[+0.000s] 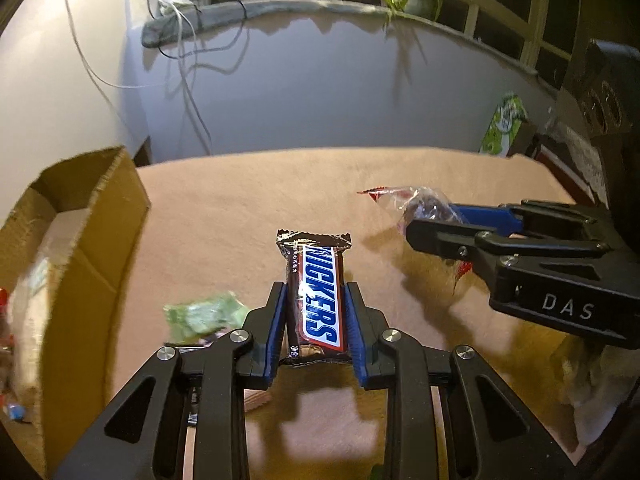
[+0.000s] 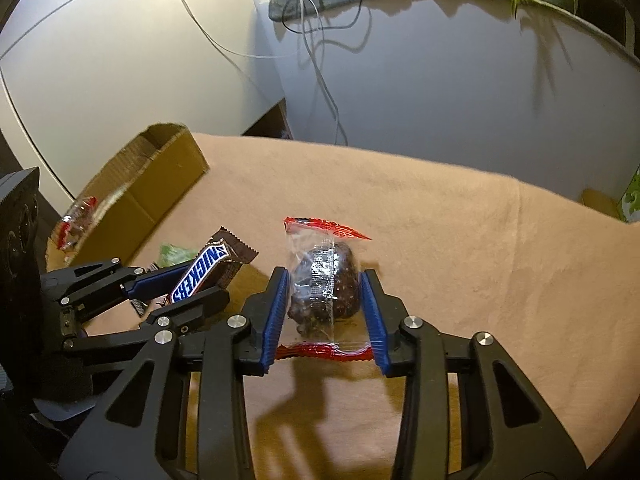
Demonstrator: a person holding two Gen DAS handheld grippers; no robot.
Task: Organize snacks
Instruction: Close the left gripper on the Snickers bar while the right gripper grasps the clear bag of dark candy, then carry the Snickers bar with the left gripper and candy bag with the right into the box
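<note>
My left gripper [image 1: 314, 292] is shut on a Snickers bar [image 1: 316, 300], held lengthwise between its blue pads above the tan cloth; the gripper and bar also show in the right wrist view [image 2: 200, 276]. My right gripper [image 2: 324, 276] is shut on a clear packet with red ends holding a dark brown cake [image 2: 326, 284]; that packet shows in the left wrist view [image 1: 420, 206] in the right gripper [image 1: 436, 220]. An open cardboard box [image 1: 88, 236] stands to the left with snacks inside [image 1: 24, 320].
A green wrapper [image 1: 204, 314] lies on the tan cloth-covered table [image 1: 248, 200] beside the box, and also shows in the right wrist view [image 2: 174, 254]. A clear red-edged packet [image 2: 76, 220] sits in the box [image 2: 160, 176]. A green carton [image 1: 504, 124] stands at the far right. Cables hang on the wall behind.
</note>
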